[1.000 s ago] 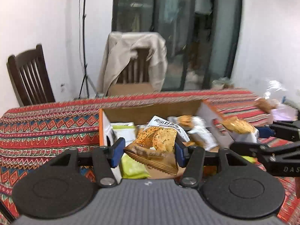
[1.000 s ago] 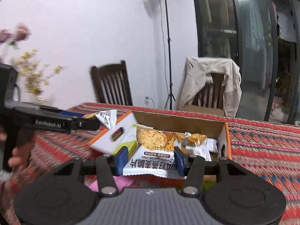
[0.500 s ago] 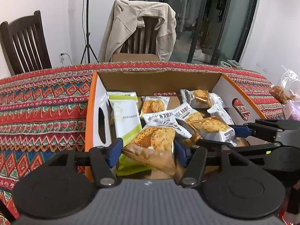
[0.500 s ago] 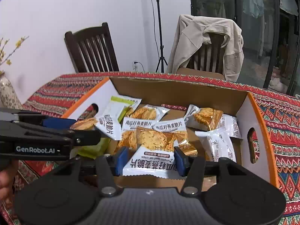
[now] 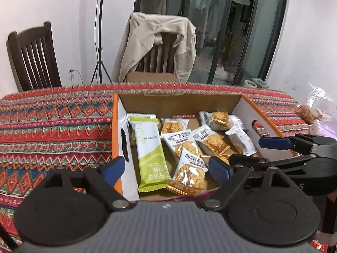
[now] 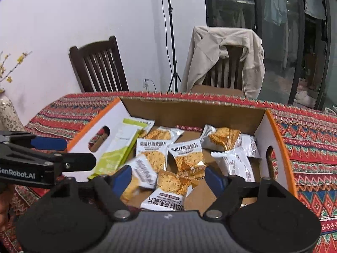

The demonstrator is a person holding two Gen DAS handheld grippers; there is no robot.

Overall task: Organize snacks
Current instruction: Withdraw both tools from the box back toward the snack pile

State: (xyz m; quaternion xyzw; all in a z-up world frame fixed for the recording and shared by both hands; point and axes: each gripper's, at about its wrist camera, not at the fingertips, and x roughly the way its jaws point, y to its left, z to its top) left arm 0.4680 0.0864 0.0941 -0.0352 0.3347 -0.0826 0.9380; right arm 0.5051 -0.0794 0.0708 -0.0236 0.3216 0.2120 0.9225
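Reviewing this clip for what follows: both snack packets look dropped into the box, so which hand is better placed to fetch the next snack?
Probably right. The only loose snack bag seen outside the box lies on the tablecloth on the right gripper's side. Both grippers, left gripper included, hang over the box with jaws opening, pads touching nothing.

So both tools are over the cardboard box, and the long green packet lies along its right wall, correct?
Not quite. The long green packet lies along the left wall of the cardboard box, beside the handle cut-out, as the left wrist view shows. Both tools, left and right, are over the box.
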